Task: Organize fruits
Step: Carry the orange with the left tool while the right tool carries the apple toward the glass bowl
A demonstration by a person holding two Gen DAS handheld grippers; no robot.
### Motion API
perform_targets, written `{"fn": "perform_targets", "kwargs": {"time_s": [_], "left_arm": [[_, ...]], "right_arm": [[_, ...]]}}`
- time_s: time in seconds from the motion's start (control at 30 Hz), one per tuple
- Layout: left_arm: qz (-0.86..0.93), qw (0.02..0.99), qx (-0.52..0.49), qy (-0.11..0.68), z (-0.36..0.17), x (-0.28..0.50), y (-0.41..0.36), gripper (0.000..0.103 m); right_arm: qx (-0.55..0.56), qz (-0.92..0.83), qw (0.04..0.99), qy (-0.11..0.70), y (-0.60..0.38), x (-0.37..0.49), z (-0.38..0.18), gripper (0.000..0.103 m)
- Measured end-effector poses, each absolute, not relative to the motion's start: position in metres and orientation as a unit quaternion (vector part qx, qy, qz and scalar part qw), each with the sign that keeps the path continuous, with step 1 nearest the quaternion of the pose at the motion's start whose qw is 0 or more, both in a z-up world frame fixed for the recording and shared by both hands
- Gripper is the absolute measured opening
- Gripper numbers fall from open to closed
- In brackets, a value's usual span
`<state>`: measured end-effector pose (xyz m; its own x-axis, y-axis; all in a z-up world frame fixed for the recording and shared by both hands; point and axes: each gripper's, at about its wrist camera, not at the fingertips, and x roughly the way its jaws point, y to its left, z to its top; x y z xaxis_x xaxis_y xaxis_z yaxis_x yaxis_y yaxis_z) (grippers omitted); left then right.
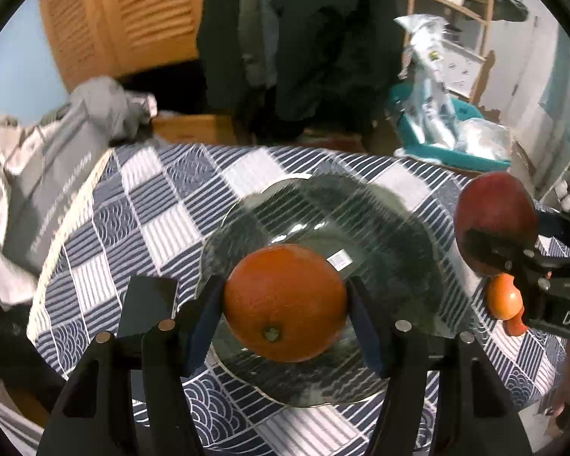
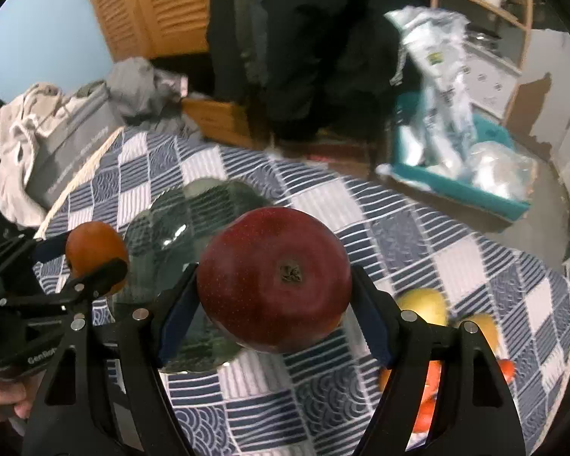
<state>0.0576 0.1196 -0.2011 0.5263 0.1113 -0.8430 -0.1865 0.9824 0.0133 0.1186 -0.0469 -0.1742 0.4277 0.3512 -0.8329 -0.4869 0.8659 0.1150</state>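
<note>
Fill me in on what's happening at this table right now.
A person is sorting fruit with a handheld gripper in each hand. The left gripper is shut on an orange, held above a clear glass plate on the checked tablecloth. The right gripper is clamped on a red apple just beside the plate. More yellow and orange fruit waits on the cloth to the right.

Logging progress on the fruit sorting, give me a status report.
Left tongs shut on orange, above glass plate. Right tongs shut on red apple. Nothing blocking the plate.
</note>
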Motion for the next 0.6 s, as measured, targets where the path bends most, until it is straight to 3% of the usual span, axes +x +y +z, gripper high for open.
{"fn": "perform_targets", "kwargs": {"time_s": [0.6], "left_arm": [[0.088, 0.831, -0.032, 0.548, -0.262, 0.053, 0.133, 0.066]], "right_arm": [[-0.118, 0.279, 0.794, 0.528, -0.005, 0.115, -0.238, 0.077]]}}
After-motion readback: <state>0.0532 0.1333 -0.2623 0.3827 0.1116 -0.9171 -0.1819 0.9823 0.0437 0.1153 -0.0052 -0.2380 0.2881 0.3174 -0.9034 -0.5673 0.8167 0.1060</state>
